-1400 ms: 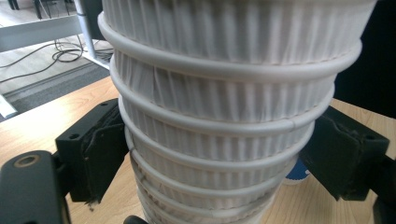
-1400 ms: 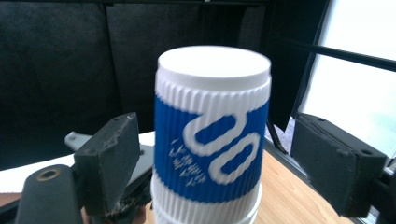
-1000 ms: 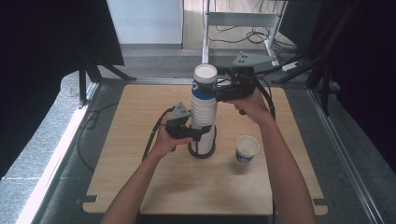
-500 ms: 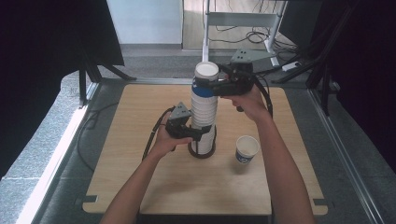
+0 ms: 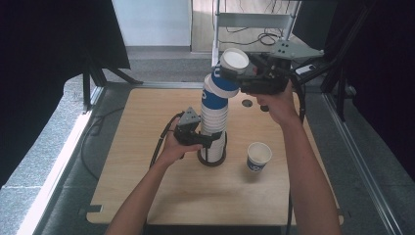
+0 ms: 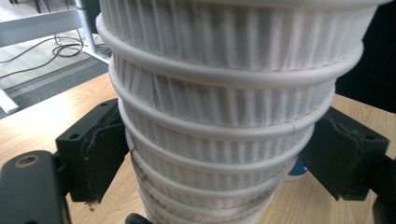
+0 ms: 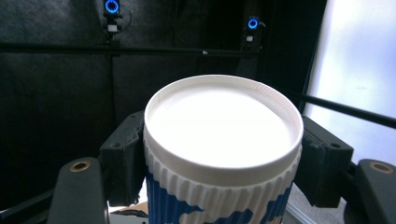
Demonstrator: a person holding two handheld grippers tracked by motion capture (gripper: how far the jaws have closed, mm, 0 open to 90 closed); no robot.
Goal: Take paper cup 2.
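The right gripper (image 5: 243, 74), its jaws just closed on the top cup (image 5: 229, 76), holds it tilted at upper centre of the high view, just above the stack of cups (image 5: 214, 117). The left gripper (image 5: 208, 142) has its jaws clamped on the stack's lower part, mid-frame on the wooden worktop (image 5: 147, 196). One single cup (image 5: 258, 156) stands upright, apart, right of the stack's base. A metal frame (image 5: 254, 22) and cables lie beyond the worktop's far edge.
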